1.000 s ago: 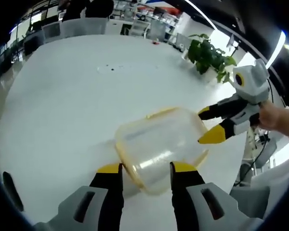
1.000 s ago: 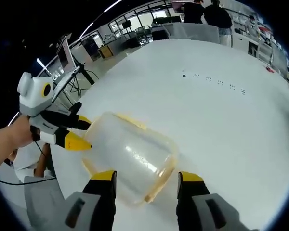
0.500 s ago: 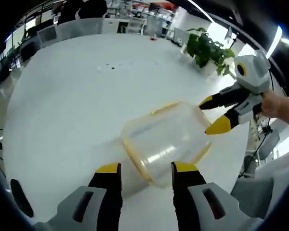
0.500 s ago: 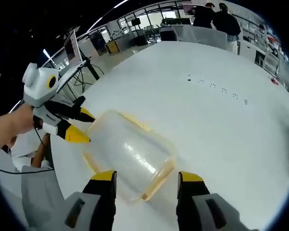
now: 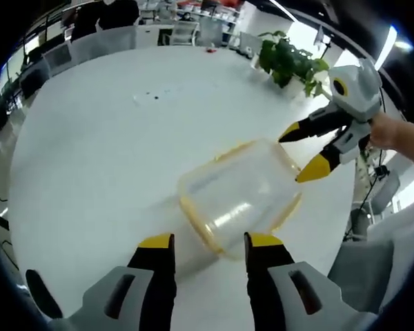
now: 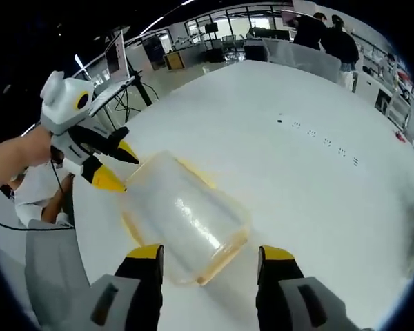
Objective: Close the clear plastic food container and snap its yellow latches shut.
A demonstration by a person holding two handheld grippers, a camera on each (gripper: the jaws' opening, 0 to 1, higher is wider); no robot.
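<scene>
1. Left gripper view: clear plastic food container [image 5: 240, 195] with yellow rim, resting on white surface [image 5: 90, 152] just ahead of left tool [image 5: 207, 243] — jaws spread, gripping nothing.
2. Right tool [image 5: 305, 150] — parted, tips at container's far edge.

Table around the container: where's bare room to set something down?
Bare white table runs from the clear container to the small dark marks and far edge. Crowded: the container's two ends, with the left gripper at one and the right gripper at the other.
</scene>
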